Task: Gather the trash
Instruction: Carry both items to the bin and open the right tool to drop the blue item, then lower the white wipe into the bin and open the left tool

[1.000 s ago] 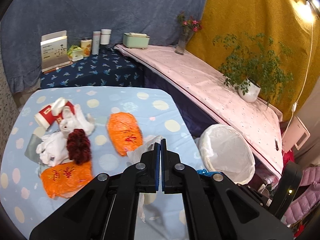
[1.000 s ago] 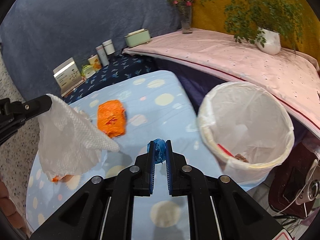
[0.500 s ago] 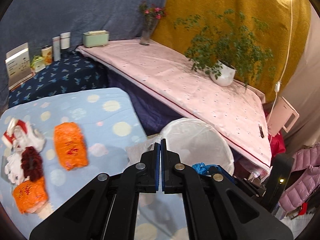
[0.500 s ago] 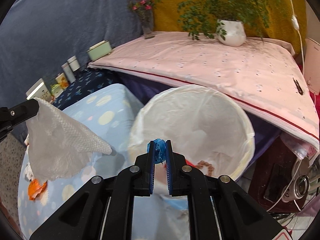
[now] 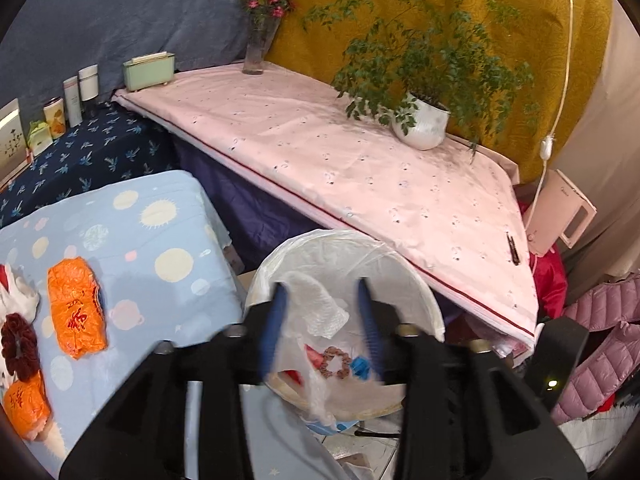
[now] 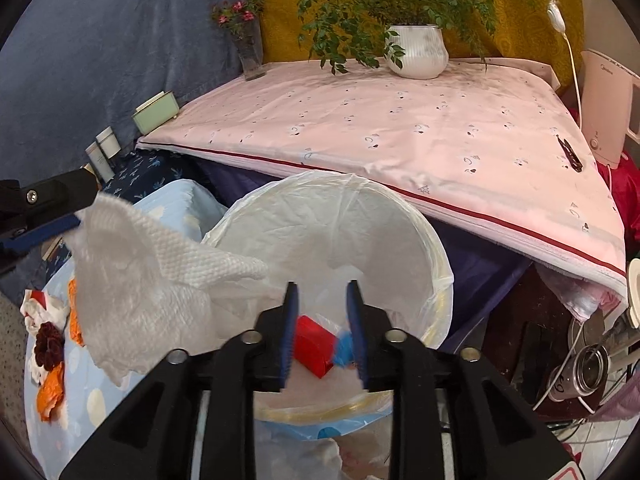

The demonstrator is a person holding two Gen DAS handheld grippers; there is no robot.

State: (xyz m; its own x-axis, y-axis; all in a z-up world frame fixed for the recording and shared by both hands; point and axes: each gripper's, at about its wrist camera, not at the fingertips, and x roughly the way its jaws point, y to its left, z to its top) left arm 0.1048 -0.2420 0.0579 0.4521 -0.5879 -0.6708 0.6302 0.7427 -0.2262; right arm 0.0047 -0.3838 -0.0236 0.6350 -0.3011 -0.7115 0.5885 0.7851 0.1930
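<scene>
A white-lined trash bin (image 5: 420, 292) (image 6: 432, 248) stands beside the blue dotted table (image 5: 160, 232). My left gripper (image 5: 320, 286) (image 6: 86, 204) is above the bin and its jaws are opening. A white paper towel (image 5: 324, 312) (image 6: 140, 272) hangs loose between them, still brushing one pad. Over the bin's near side, my right gripper (image 6: 322, 285) is opening too, and a small blue scrap (image 6: 344, 350) drops beside its right finger. A red wrapper (image 6: 312, 344) lies in the bin. Two orange bags (image 5: 76, 312), a dark red ball (image 5: 18, 344) and white tissues (image 5: 20, 300) lie on the table.
A pink-covered table (image 5: 360, 168) with a potted plant (image 5: 420, 124) and a flower vase (image 5: 256, 52) runs behind the bin. A green box (image 5: 148, 70) and small containers (image 5: 72, 96) stand at the back left. A pink appliance (image 6: 608, 108) and jackets (image 5: 600, 320) crowd the right.
Both grippers swung right from above the table to over the bin. Both pairs of jaws, shut before, now stand apart. The blue scrap has left the right gripper and the towel hangs loose.
</scene>
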